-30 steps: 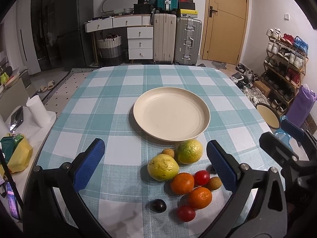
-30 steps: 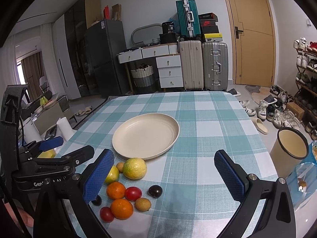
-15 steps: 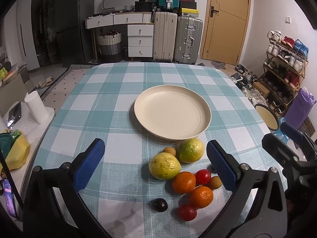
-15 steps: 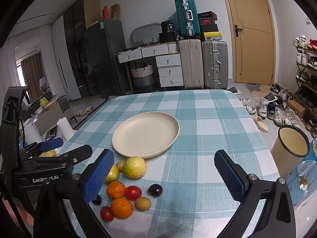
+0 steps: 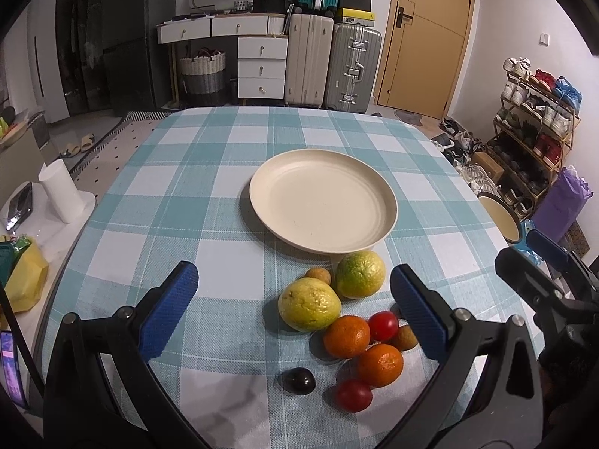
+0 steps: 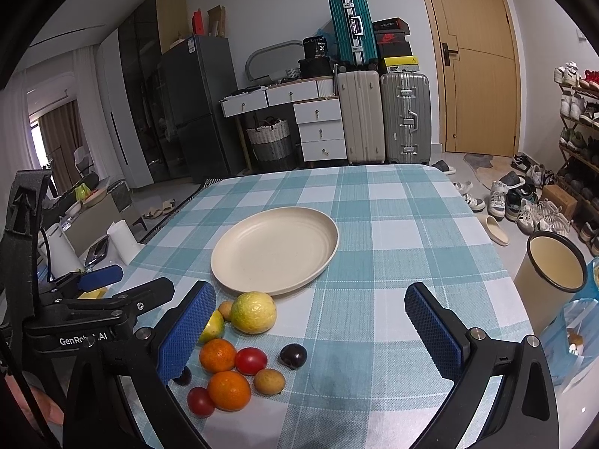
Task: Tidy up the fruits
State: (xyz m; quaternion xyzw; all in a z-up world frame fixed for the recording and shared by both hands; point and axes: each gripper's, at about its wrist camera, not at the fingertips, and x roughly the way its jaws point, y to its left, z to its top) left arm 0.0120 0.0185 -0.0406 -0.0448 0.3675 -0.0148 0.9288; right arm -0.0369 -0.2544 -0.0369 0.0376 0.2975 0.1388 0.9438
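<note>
An empty cream plate (image 5: 385, 202) (image 6: 329, 250) sits mid-table on the teal checked cloth. Just in front of it lies a cluster of fruit: a yellow-green citrus (image 5: 309, 304) (image 6: 210, 326), a greener one (image 5: 360, 274) (image 6: 253, 312), two oranges (image 5: 346, 336) (image 5: 380, 364) (image 6: 217, 354), red tomatoes (image 5: 382, 325) (image 6: 251, 360), small brown fruits (image 5: 318, 275) (image 6: 268, 381) and dark plums (image 5: 298, 381) (image 6: 293, 355). My left gripper (image 5: 294, 308) hovers open over the cluster, holding nothing. My right gripper (image 6: 309, 331) is open too, to the right of the fruit.
A cream bin (image 6: 550, 273) (image 5: 499, 217) stands off the table's right edge, with a shoe rack (image 5: 535, 112) behind. A white paper roll (image 5: 60, 194) and a yellow bag (image 5: 26, 280) sit on a side surface at left. Suitcases (image 5: 333, 63) and drawers line the far wall.
The left wrist view has shifted slightly, with the plate and fruit sitting a little higher in frame. The fruit has not moved and both grippers stay open.
</note>
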